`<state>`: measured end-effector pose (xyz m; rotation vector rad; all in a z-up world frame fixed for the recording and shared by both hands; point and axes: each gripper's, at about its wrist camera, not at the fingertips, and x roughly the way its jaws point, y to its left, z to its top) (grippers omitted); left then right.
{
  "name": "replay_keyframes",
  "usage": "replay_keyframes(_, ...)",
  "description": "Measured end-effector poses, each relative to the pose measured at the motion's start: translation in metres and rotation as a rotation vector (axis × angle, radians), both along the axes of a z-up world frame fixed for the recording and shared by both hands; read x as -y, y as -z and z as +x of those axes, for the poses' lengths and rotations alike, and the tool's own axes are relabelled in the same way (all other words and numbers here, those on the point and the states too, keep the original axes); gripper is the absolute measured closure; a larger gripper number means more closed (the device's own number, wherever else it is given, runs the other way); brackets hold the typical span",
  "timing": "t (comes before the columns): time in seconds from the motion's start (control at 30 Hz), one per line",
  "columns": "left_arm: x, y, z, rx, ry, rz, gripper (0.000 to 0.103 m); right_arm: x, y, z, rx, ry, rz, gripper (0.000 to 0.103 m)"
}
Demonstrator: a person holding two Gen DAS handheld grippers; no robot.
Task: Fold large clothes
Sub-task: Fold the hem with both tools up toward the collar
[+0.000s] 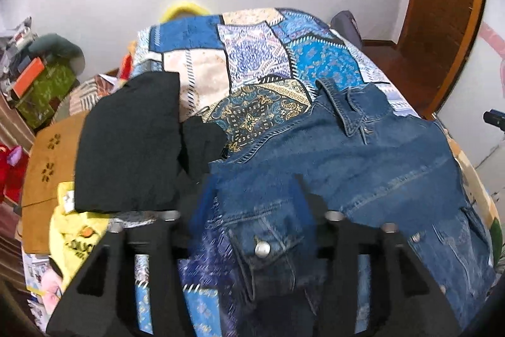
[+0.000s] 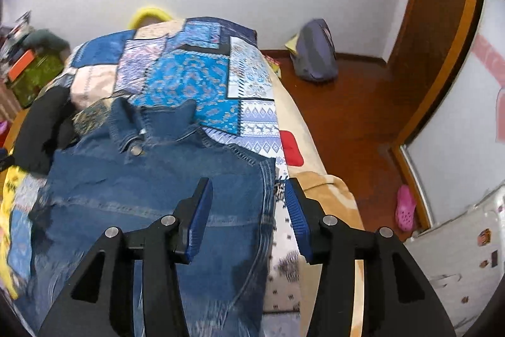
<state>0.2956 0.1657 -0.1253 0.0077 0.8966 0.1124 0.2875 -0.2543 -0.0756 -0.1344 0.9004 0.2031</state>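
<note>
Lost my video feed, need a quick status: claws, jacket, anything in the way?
Both claws open, left claw and right claw, nothing held. Denim jacket spread on the quilt, collar far. Folded black garment touching its left side.

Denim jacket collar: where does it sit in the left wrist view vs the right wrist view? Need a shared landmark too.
Left wrist view: denim jacket collar sits right of centre, at the far end of the jacket on the quilt.
Right wrist view: collar sits left of centre, above the gripper.
Shared landmark: the folded black garment, left of the collar in both.
</note>
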Motion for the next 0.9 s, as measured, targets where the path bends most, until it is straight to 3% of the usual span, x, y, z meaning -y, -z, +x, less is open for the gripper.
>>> replay_keyframes(0.03,0.001,-0.003,-0.005,0.002,0.0,0.005,0.032,-0.001,-0.003,-0.008,0.002,-0.012,-0.008,0.058)
replay_keyframes(0.1,0.001,-0.008,-0.024,-0.001,-0.016,-0.002,0.01,-0.003,-0.005,-0.021,0.006,-0.031,-0.015,0.053)
replay_keyframes(0.17,0.002,-0.007,-0.039,-0.01,-0.02,-0.032,0.004,-0.004,-0.003,-0.034,0.014,-0.048,-0.005,0.046)
replay_keyframes(0.37,0.006,0.019,-0.079,-0.098,-0.007,-0.068,0.004,-0.003,0.031,-0.069,-0.067,-0.069,0.017,0.046)
replay_keyframes(0.57,-0.001,0.075,-0.102,-0.237,-0.042,-0.137,0.004,0.003,0.078,-0.084,-0.197,-0.041,0.025,0.046)
replay_keyframes(0.9,-0.036,0.147,-0.123,-0.391,-0.161,-0.442,0.004,0.044,0.117,-0.102,-0.34,0.04,0.076,0.046)
